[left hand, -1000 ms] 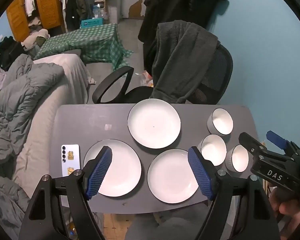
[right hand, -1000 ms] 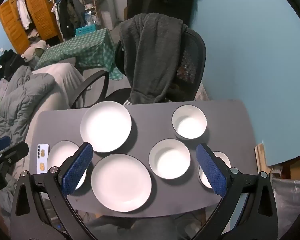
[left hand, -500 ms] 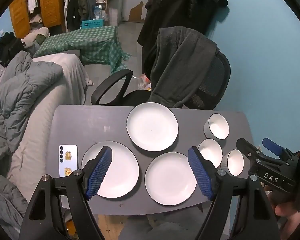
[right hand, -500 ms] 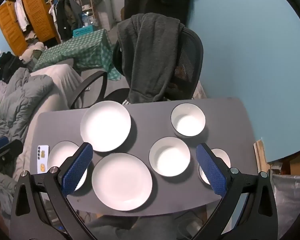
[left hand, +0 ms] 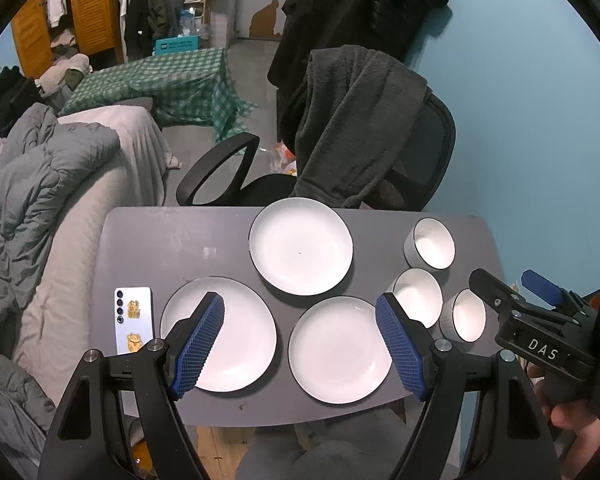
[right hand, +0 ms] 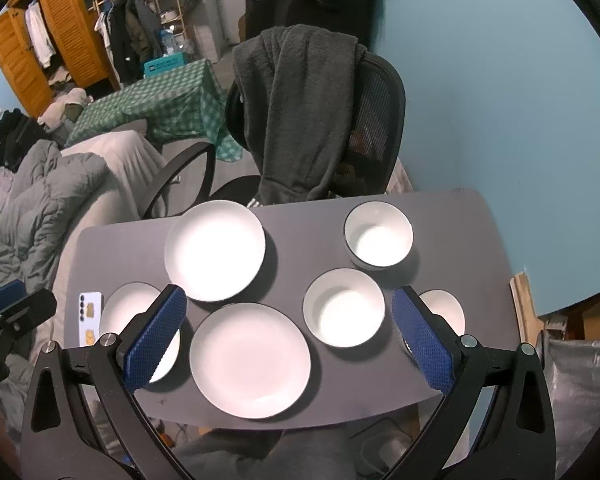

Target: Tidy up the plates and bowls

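Three white plates lie on a grey table (left hand: 172, 240): a far plate (left hand: 301, 246), a near left plate (left hand: 236, 340) and a near middle plate (left hand: 340, 350). Three white bowls stand at the right: a far bowl (left hand: 434, 243), a middle bowl (left hand: 418, 297) and a near bowl (left hand: 466, 315). In the right wrist view the same plates (right hand: 215, 250) (right hand: 250, 360) and bowls (right hand: 379, 235) (right hand: 343, 307) show. My left gripper (left hand: 300, 344) is open and empty, high above the near plates. My right gripper (right hand: 288, 336) is open and empty, high above the table's near edge.
A white phone (left hand: 133, 319) lies at the table's left edge. An office chair with a dark garment (left hand: 360, 128) stands behind the table. A bed with a grey duvet (left hand: 40, 184) runs along the left. A blue wall (right hand: 500, 120) is at the right.
Both grippers have drawn back and up a little, so the table looks smaller. Plates and bowls have not moved.
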